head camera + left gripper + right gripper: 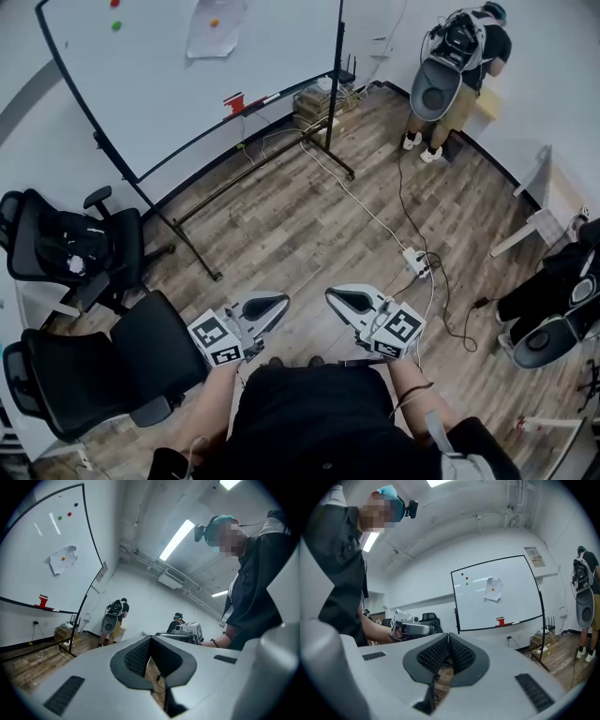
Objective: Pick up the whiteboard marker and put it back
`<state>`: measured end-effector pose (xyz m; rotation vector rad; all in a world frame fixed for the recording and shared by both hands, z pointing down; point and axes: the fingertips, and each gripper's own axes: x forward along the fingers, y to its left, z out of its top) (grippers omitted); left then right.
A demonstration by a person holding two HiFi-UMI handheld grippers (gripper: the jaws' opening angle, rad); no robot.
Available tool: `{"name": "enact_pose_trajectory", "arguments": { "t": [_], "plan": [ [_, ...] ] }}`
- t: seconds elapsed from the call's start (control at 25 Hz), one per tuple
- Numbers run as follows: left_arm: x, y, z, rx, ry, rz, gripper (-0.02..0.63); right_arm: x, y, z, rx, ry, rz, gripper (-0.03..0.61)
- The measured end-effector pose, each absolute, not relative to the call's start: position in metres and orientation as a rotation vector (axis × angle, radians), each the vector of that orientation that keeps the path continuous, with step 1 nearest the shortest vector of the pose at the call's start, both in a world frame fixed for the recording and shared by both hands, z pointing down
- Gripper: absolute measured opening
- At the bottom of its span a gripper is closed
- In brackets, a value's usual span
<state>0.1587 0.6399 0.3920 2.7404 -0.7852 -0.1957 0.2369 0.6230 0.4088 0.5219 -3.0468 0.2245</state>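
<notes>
A whiteboard (pixel 187 66) on a wheeled black stand is at the far left. On its tray are a red eraser (pixel 232 101) and, just to its right, a slim whiteboard marker (pixel 272 97). The right gripper view shows the same eraser (pixel 500 621) and marker (pixel 514 622) on the tray. My left gripper (pixel 279 300) and right gripper (pixel 333 296) are held close to my body, far from the board. Both are shut with nothing between the pads. Each gripper's own view shows its jaws closed together, left gripper (pixel 151 639) and right gripper (pixel 448 636).
Two black office chairs (pixel 84 248) (pixel 103 370) stand at my left. A power strip (pixel 415 262) and cables lie on the wood floor ahead. Boxes (pixel 319 101) sit beside the board's stand. A person (pixel 459 66) stands at the far right wall.
</notes>
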Motion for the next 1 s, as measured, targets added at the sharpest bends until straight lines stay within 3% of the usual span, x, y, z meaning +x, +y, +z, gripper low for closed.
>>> {"name": "enact_pose_trajectory", "arguments": {
  "t": [0.56, 1.0],
  "plan": [
    [0.178, 0.621, 0.408, 2.681, -0.916, -0.073, 0.009, 0.276, 0.589, 0.438, 0.522, -3.003, 0.211, 0.020],
    [0.167, 0.528, 0.421, 2.687, -0.832, -0.083, 0.009, 0.249, 0.504, 0.451, 0.547, -2.943, 0.245, 0.020]
  ]
}}
